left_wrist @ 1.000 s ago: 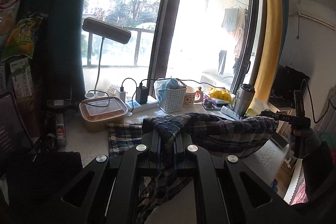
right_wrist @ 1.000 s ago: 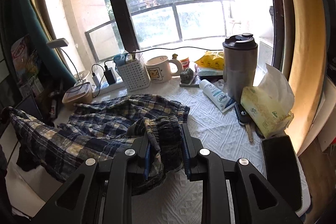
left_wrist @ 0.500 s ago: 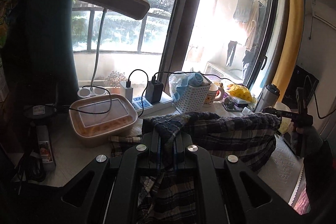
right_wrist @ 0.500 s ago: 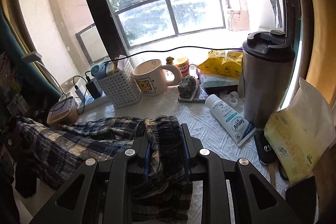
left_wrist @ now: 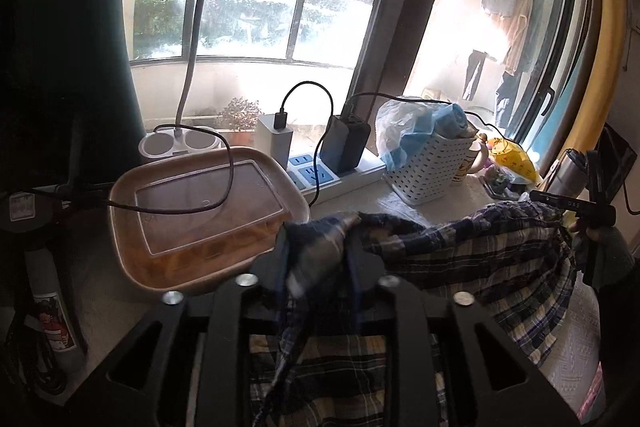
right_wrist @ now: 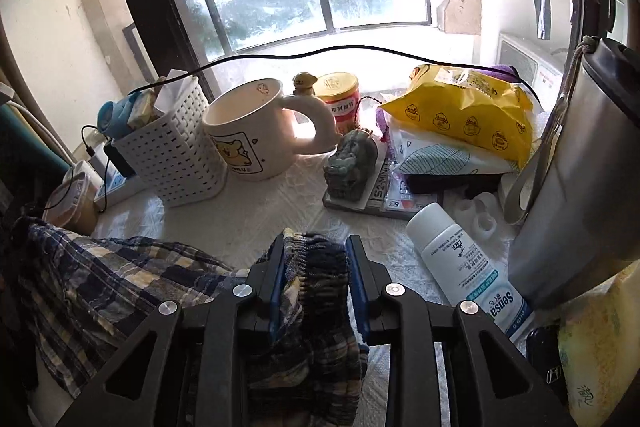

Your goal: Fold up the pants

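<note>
Stretching from the left claw (left_wrist: 316, 247) across to the right claw (right_wrist: 314, 259), the plaid pants (left_wrist: 480, 259) hang as a band along the back of the bench (right_wrist: 248, 219), their long axis running side to side between the two hands. At the far left, a lidded food container (left_wrist: 200, 211) sits just beside the left claw, close enough to catch the falling cloth. The left claw's jaws have just been opening; a bunched edge of fabric lies between them, blurred, and it looks loose rather than pinched. Lower layers of the pants already lie on the bench beneath that claw. Further right, the white basket (right_wrist: 176, 155) and the mug (right_wrist: 248, 135) stand just behind the cloth. The right claw has likewise just been opening, with the gathered waistband sitting between its parted jaws and a gap showing at the right pad. A lotion bottle (right_wrist: 464, 263) and a steel tumbler (right_wrist: 576, 187) crowd its right side. Each hand is at its own end of the garment, so the likely next step is backing both claws away toward the person, leaving the fold laid over.
</note>
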`<action>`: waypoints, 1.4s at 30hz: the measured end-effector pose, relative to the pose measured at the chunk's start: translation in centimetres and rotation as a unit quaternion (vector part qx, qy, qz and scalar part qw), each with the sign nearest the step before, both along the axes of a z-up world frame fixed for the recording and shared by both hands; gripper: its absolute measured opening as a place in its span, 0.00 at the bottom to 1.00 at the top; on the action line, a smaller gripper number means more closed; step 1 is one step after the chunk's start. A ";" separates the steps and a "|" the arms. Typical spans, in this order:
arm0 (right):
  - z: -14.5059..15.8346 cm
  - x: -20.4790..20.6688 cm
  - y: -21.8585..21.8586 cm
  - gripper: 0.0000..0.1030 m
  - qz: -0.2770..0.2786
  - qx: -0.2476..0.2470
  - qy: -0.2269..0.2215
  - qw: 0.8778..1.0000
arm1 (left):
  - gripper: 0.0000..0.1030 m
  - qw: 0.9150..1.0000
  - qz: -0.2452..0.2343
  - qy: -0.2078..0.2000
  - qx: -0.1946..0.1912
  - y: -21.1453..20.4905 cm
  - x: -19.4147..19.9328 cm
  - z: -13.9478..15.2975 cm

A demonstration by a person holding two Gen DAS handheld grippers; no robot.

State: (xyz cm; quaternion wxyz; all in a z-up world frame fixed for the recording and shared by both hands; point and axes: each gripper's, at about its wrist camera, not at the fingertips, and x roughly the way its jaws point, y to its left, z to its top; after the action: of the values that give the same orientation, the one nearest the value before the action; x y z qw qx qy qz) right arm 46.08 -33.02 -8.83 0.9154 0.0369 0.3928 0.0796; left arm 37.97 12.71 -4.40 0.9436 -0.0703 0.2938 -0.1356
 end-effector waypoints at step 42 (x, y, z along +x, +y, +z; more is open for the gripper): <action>1.0 -14.7 -0.1 0.71 -0.008 -0.045 -0.019 0.999 | 0.88 0.996 0.034 0.065 -0.055 -0.7 -13.8 -5.5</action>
State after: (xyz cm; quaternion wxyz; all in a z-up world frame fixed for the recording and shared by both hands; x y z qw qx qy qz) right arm 31.42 -33.14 -7.80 0.9240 -0.0022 0.3785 0.0549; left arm 24.21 11.96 -9.85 0.9212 -0.1407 0.3442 -0.1140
